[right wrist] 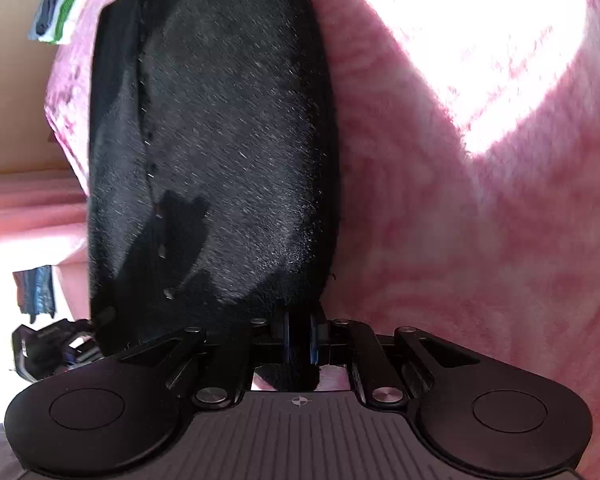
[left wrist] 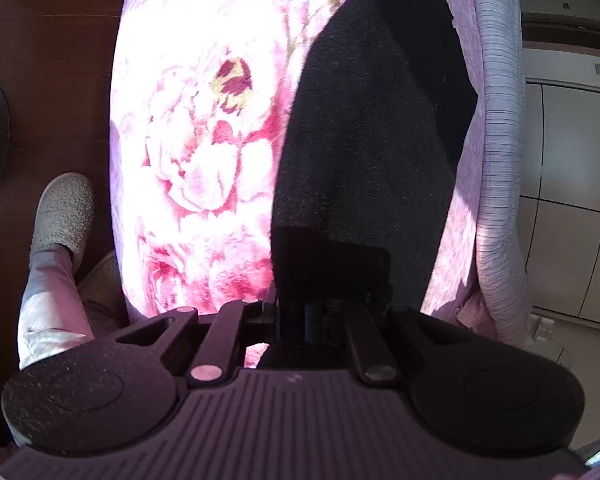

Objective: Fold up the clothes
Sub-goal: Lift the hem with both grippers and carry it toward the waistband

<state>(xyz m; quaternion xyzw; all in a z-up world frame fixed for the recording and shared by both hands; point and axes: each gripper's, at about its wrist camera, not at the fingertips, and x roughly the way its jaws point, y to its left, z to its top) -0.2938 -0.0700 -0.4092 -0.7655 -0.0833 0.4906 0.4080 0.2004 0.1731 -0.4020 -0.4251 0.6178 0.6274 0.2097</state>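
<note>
Black fleece garment (left wrist: 364, 128) spread lengthwise over a pink floral plush blanket (left wrist: 204, 152), stretching from the near edge toward the far side, right of the blanket's big rose print. Left gripper (left wrist: 320, 312) at the garment's near hem, fingers clenched on the dark cloth. Right gripper (right wrist: 300, 336) likewise at the near edge of the same garment (right wrist: 220, 140), fingers pinched tight on a fold of black fabric, blue pads just showing either side of it. Lint specks scattered across the nap. Bright sun patch on the blanket (right wrist: 440, 220) at far right. Grey ribbed fabric edge (left wrist: 500, 160) running along the blanket's right side; pale tiled floor (left wrist: 572, 160) beyond. Fuzzy grey slipper (left wrist: 62, 216) and light trouser leg (left wrist: 48, 308) at near left over dark wooden floor. Stack of folded clothes (right wrist: 60, 8), blue, white and green, at far left in the right wrist view
</note>
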